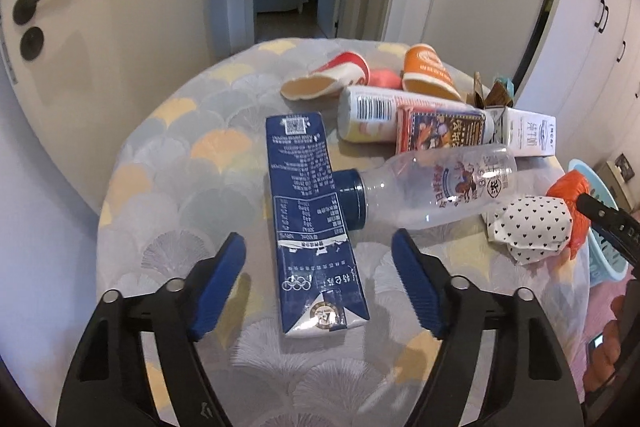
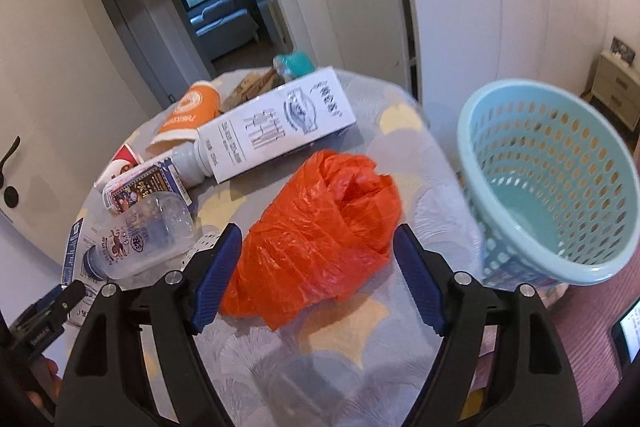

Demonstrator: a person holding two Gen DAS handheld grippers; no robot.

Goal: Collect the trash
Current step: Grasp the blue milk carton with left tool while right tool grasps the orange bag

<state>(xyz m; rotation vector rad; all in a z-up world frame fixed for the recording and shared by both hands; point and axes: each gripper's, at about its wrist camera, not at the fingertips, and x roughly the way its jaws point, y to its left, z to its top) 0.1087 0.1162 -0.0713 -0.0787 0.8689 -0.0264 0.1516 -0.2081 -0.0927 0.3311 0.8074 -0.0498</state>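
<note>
Two grippers hang open over the littered round table (image 1: 168, 163), each framing its own piece of trash. On the left, the left gripper (image 1: 319, 269) straddles the dark blue flattened milk carton (image 1: 308, 223), which lies lengthwise between the jaws without touching either pad; the grip would best land on the carton's narrow width, clear of the clear plastic bottle with a blue cap (image 1: 424, 187) butting against its side. On the right, the right gripper (image 2: 319, 267) brackets the crumpled orange plastic bag (image 2: 320, 231), pads just beside it, nothing held. The pale blue perforated plastic basket (image 2: 560, 263) stands near, further right.
</note>
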